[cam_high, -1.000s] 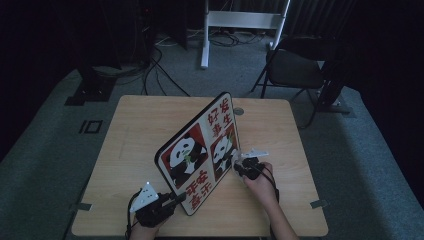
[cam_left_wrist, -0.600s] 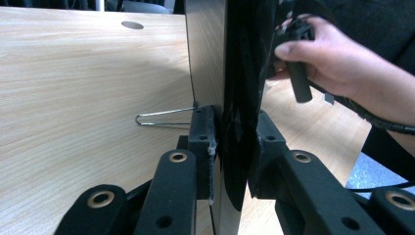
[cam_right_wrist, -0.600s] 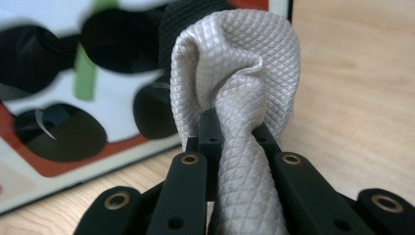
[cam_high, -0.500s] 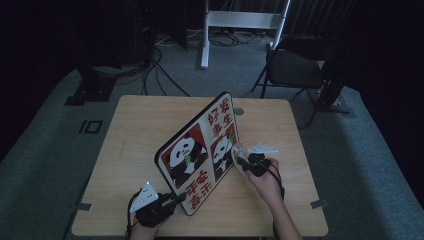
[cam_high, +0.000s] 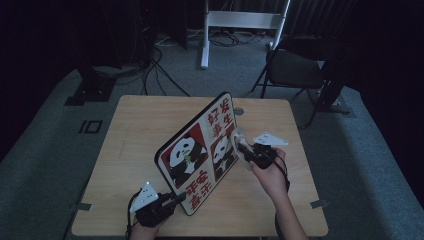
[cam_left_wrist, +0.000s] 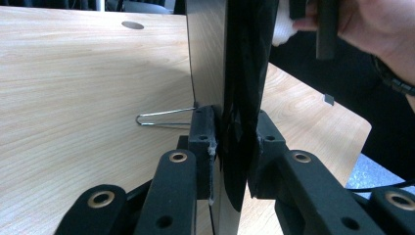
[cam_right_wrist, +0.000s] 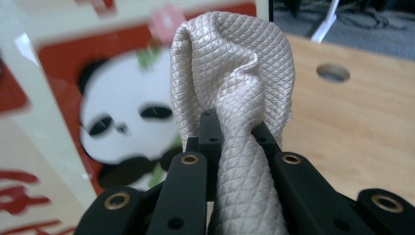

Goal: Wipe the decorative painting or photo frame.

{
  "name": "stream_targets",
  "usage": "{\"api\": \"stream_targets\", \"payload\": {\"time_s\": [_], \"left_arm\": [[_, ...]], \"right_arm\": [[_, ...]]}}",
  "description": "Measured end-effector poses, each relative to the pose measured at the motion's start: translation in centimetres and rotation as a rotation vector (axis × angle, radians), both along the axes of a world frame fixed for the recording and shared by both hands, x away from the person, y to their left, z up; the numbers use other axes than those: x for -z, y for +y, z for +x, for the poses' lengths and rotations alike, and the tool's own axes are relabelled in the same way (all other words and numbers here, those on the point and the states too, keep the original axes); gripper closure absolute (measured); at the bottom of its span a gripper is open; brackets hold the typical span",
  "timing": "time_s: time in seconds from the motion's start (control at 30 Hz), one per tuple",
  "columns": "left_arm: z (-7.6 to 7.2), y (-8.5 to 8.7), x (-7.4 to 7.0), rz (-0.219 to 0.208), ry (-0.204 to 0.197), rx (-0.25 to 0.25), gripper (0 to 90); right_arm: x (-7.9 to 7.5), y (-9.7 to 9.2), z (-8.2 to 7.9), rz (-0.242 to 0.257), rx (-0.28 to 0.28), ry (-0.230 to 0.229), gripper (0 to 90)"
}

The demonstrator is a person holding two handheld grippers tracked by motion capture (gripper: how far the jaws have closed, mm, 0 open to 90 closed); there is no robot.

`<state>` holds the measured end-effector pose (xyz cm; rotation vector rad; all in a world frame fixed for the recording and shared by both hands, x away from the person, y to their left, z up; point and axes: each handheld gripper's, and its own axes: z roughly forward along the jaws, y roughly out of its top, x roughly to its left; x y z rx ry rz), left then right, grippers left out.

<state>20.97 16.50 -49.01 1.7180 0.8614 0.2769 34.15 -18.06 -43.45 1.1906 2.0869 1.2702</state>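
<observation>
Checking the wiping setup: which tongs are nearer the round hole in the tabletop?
Right. The right tongs, shut on the cloth against the panda board, are closer to the hole; the left tongs clamp the board's near corner, farther away.

I see panda board [cam_high: 195,155]: black rim, red squares, stands tilted on table | cloth [cam_high: 239,145]: beige, bunched, touching board's face

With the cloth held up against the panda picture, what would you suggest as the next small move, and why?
Probably draw the cloth across the picture board's glossy face. The right gripper is shut on the bunched cloth beside the panda print, and the left gripper clamps the board's lower edge, holding it tilted up off the table.
</observation>
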Motion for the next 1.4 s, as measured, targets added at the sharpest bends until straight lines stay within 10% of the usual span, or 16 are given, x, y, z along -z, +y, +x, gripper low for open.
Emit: {"api": "stream_targets", "payload": {"time_s": [0.87,1.4], "left_arm": [[0.0,0.0,0.0,-0.004,0.003,-0.003,76.8],[0.2,0.1,-0.1,0.007,0.002,0.003,76.9]], "right_arm": [[-10.0,3.5,-0.1,0.096,-0.082,-0.232,81.5],[-9.2,5.7,1.9,0.034,-0.104,-0.194,81.5]]}}
